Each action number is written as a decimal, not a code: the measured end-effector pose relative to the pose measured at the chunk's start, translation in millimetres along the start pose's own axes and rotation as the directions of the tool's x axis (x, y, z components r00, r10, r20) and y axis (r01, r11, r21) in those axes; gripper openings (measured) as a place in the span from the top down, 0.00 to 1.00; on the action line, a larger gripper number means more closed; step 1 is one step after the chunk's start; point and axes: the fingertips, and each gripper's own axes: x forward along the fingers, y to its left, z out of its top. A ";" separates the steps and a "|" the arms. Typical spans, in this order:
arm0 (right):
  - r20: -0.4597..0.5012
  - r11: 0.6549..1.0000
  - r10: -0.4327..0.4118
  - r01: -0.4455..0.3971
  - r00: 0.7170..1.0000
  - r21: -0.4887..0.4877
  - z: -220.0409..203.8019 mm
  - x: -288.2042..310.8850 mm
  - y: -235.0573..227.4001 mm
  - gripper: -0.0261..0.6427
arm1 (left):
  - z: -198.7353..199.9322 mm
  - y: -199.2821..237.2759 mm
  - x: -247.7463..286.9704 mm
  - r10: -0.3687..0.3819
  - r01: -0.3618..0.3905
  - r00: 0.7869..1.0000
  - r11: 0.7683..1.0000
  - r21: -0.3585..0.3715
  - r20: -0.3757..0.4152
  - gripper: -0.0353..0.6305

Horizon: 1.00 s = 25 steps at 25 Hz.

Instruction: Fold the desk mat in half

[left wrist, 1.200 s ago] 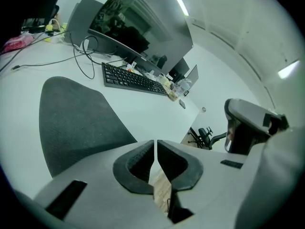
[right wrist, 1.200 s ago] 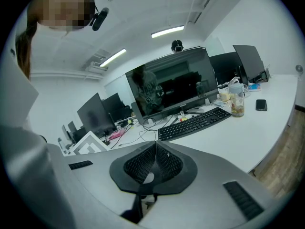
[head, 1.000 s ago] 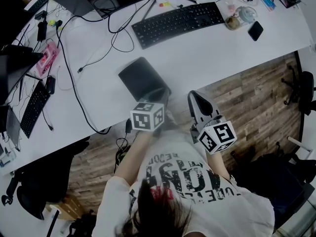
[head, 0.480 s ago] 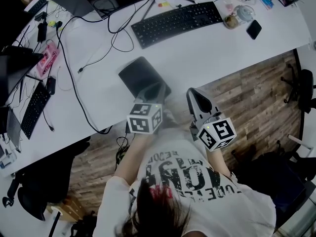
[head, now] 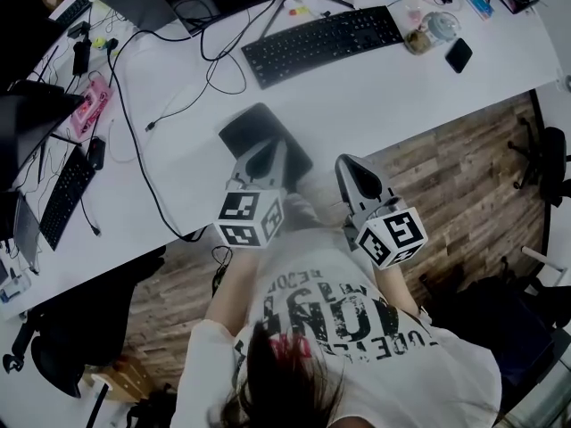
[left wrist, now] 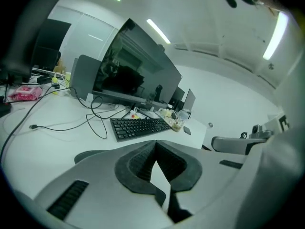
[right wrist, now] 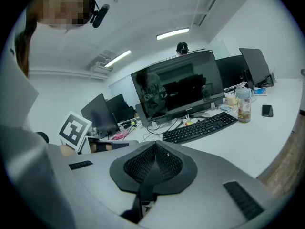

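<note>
A dark grey desk mat (head: 257, 130) with rounded corners lies flat on the white desk (head: 375, 105), near its front edge. My left gripper (head: 260, 161) hangs over the mat's near edge, jaws shut with nothing between them. In the left gripper view the shut left gripper (left wrist: 156, 143) hides most of the mat; only a dark sliver of the mat (left wrist: 88, 155) shows at its left. My right gripper (head: 350, 169) sits to the right of the mat at the desk's front edge, also shut and empty. The right gripper view shows the right gripper (right wrist: 156, 144) with its pads together.
A black keyboard (head: 323, 41) lies behind the mat, with loose cables (head: 134, 141) to its left. A phone (head: 461, 53) and a jar (head: 443, 25) sit at the far right. A second keyboard (head: 61, 194) lies at the left. The desk edge drops to a wooden floor (head: 464, 176).
My left gripper has lifted and tipped up over the mat's near edge, its marker cube shifting left and toward me. The right gripper has stayed put. The mat has not moved.
</note>
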 end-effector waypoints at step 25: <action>0.013 0.976 0.186 -0.183 0.982 -0.122 31.3 45.5 72.7 0.96 | 83.7 63.6 -146.6 0.238 -0.276 0.901 0.960 0.055 0.364 0.94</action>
